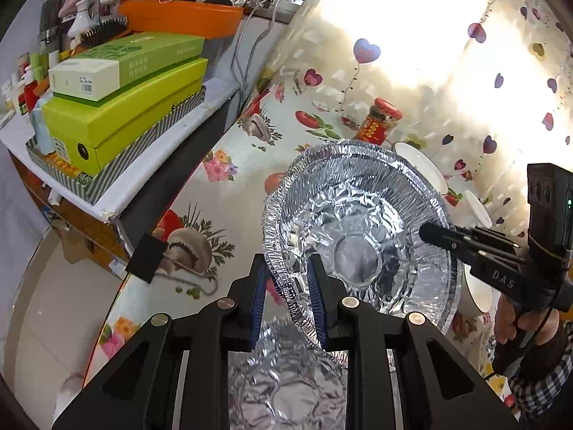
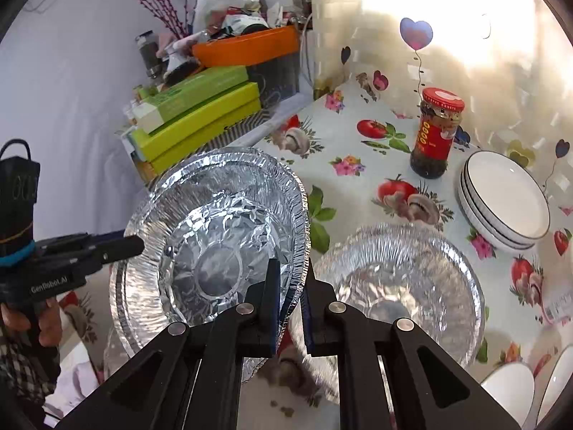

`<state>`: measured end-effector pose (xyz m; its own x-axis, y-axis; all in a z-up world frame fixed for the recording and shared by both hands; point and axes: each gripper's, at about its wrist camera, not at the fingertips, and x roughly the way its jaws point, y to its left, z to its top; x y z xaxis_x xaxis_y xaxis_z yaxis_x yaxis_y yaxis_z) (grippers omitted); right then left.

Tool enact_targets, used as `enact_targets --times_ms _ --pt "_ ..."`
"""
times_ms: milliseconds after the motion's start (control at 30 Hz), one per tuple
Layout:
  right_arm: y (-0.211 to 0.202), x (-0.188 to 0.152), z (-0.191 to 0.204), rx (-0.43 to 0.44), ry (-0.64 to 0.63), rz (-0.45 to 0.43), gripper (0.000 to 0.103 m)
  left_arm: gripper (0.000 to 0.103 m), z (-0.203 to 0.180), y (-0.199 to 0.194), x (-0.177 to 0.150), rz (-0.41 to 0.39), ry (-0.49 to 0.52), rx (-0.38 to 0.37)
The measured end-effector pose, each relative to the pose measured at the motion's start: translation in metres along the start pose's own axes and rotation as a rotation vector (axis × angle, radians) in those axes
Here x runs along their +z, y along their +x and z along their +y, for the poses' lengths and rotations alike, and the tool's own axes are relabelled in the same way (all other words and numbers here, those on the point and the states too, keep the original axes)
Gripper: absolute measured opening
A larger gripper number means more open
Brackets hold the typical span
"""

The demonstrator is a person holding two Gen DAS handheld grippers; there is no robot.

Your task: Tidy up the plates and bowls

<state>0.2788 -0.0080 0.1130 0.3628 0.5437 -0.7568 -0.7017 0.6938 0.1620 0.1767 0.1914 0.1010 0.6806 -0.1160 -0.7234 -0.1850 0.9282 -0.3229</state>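
A nested stack of foil bowls (image 1: 358,225) (image 2: 215,229) is held above the table, tilted, by both grippers. My left gripper (image 1: 288,279) is shut on its near rim in the left wrist view; it shows at the left of the right wrist view (image 2: 132,245). My right gripper (image 2: 290,283) is shut on the opposite rim and shows at the right of the left wrist view (image 1: 428,233). Another foil bowl (image 2: 394,279) sits on the table to the right. A further foil bowl (image 1: 286,387) lies below the left gripper. White plates (image 2: 505,199) are stacked at the right.
A red-lidded jar (image 2: 437,132) stands behind the plates. White bowls (image 2: 508,387) sit at the near right. A side shelf holds green boxes (image 1: 121,100) and an orange tub (image 1: 179,18). The table (image 2: 358,150) has a fruit-print cloth and meets a foil-covered wall.
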Motion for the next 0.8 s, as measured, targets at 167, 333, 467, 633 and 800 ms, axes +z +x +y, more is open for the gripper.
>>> enact_targets --times_ms 167,333,467,633,800 --pt "-0.012 -0.019 0.008 0.030 0.022 0.006 0.011 0.024 -0.002 -0.018 -0.017 -0.005 0.008 0.000" --pt "-0.015 -0.036 0.024 0.050 0.007 0.028 0.011 0.024 0.005 -0.030 -0.038 0.008 -0.005 0.008" --pt "-0.016 -0.046 0.037 0.070 0.002 0.038 0.011 0.024 0.012 -0.040 -0.051 0.006 -0.021 0.017" --pt "-0.016 -0.057 0.055 0.087 -0.016 0.050 0.011 0.024 0.023 -0.050 -0.066 0.010 -0.041 0.032" --pt "-0.011 -0.072 0.068 0.093 -0.028 0.077 0.012 0.024 0.032 -0.056 -0.082 0.020 -0.057 0.040"
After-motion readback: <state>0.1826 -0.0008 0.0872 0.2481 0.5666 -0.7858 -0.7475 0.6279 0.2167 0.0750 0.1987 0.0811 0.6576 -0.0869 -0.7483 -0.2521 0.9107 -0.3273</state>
